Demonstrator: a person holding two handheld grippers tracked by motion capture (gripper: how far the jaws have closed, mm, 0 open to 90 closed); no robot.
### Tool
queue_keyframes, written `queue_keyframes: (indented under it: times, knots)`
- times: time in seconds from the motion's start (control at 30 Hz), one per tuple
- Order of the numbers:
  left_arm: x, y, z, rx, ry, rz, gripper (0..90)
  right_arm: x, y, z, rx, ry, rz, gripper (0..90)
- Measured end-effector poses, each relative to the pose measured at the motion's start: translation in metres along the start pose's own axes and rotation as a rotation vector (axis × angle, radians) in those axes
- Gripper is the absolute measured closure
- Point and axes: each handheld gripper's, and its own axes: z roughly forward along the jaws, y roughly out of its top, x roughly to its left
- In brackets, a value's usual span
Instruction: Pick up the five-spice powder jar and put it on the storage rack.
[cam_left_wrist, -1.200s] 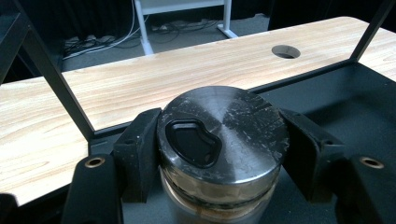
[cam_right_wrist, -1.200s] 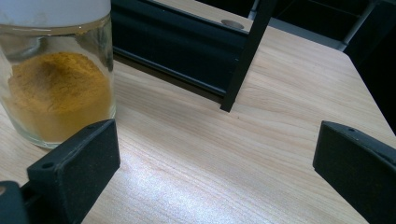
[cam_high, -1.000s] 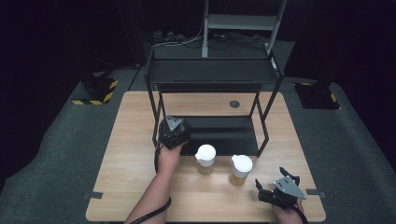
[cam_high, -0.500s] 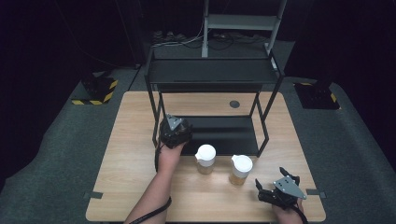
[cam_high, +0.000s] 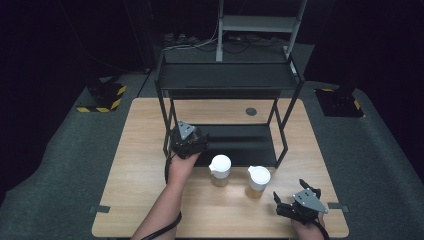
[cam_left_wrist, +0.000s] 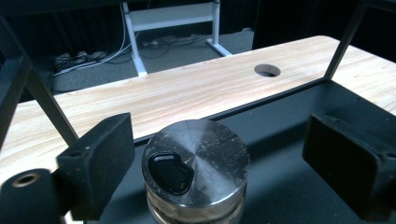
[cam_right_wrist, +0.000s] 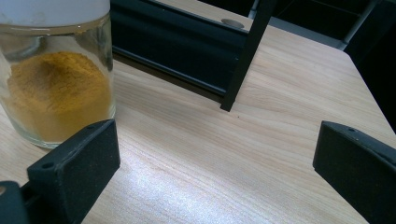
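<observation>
While open, left tongs (cam_left_wrist: 215, 154) flank metal-lidded jar (cam_left_wrist: 196, 163).

The left gripper (cam_high: 187, 140) sits at the end of an outstretched forearm, its grey plate up and its jaws wide apart — they have just been opening. The left hand (cam_high: 181, 167) holds it from behind. The right gripper (cam_high: 296, 207) rests low by the near edge — jaws spread wide, nothing between them.
</observation>
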Motion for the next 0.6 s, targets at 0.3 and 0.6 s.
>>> queue_keyframes:
  times: [0.3,0.6]
  knots:
    - [0.001,0.001,-0.014,-0.023,-0.022,0.032,0.8,0.0,0.0,0.0,0.0,-0.001,0.001,0.1]
    - [0.004,0.001,-0.035,-0.042,-0.041,0.062,0.8,0.0,0.0,0.0,0.0,-0.004,0.003,0.1]
